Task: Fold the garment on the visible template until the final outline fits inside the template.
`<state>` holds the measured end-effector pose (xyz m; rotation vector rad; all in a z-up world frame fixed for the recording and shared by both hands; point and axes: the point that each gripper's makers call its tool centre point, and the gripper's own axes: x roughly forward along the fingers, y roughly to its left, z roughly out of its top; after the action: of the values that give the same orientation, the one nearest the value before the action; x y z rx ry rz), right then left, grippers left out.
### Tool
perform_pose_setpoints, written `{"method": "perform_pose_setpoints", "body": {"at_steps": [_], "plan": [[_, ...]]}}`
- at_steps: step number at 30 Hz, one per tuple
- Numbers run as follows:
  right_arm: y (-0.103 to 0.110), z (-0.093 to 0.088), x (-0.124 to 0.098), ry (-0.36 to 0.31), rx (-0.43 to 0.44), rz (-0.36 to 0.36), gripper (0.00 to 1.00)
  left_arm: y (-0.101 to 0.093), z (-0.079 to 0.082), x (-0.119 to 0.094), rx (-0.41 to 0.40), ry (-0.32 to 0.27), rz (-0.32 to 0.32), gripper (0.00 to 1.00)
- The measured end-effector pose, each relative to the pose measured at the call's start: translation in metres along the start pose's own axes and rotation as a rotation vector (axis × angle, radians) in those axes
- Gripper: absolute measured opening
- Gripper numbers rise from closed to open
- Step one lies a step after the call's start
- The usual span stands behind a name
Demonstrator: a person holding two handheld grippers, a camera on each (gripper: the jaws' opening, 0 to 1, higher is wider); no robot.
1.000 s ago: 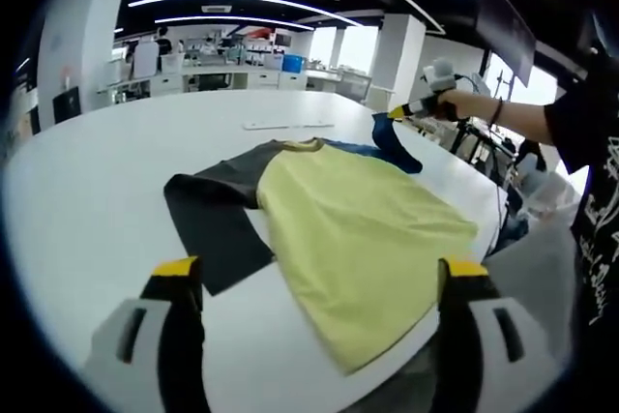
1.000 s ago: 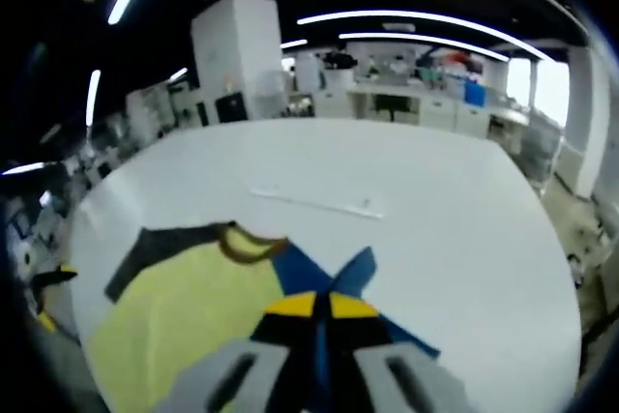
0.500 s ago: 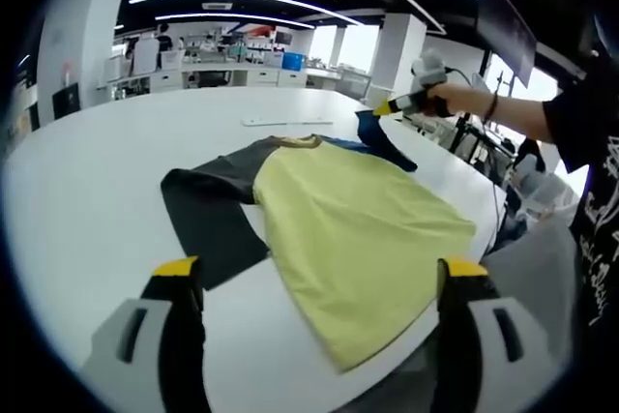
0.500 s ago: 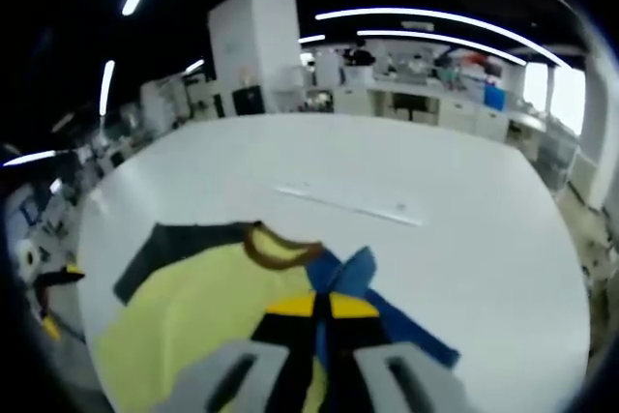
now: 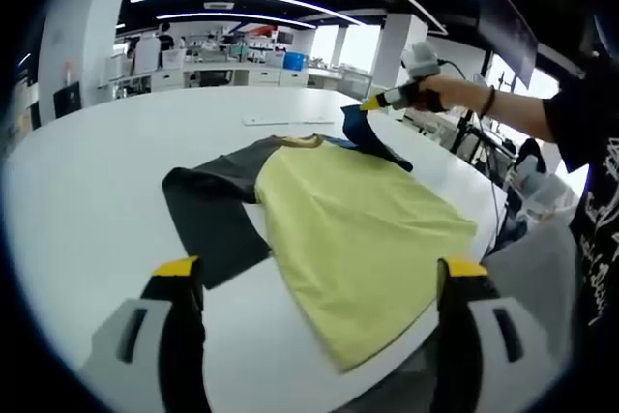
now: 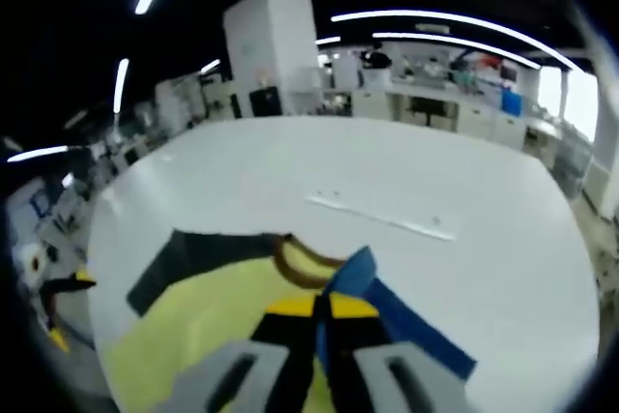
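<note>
A yellow T-shirt (image 5: 353, 224) with one dark grey sleeve (image 5: 211, 215) and one blue sleeve (image 5: 372, 142) is lying flat on the round white table (image 5: 87, 191), its hem hanging toward the near edge at about 5 o'clock in the left gripper view. The left gripper (image 5: 314, 282) is hovering above the near table edge, its jaws standing wide apart and gripping nothing. The right gripper (image 6: 319, 309) is showing its yellow-tipped jaws pressed together on the blue sleeve (image 6: 387, 307), pinching the cloth and lifting it off the table (seen from the left gripper view at 1 o'clock, the right gripper (image 5: 370, 104) is being held by a hand (image 5: 440, 96)). A thin white strip (image 6: 382, 217) is lying on the table beyond the brown collar (image 6: 295, 263).
</note>
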<state>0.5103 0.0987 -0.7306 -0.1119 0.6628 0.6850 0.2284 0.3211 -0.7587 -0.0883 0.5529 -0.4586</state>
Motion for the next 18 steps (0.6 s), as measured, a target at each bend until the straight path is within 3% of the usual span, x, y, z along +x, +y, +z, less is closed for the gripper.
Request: {"method": "perform_pose_setpoints", "body": {"at_steps": [18], "plan": [[0.061, 0.007, 0.020, 0.028, -0.086, 0.068, 0.00, -0.004, -0.006, 0.002, -0.006, 0.021, -0.018, 0.96]]}}
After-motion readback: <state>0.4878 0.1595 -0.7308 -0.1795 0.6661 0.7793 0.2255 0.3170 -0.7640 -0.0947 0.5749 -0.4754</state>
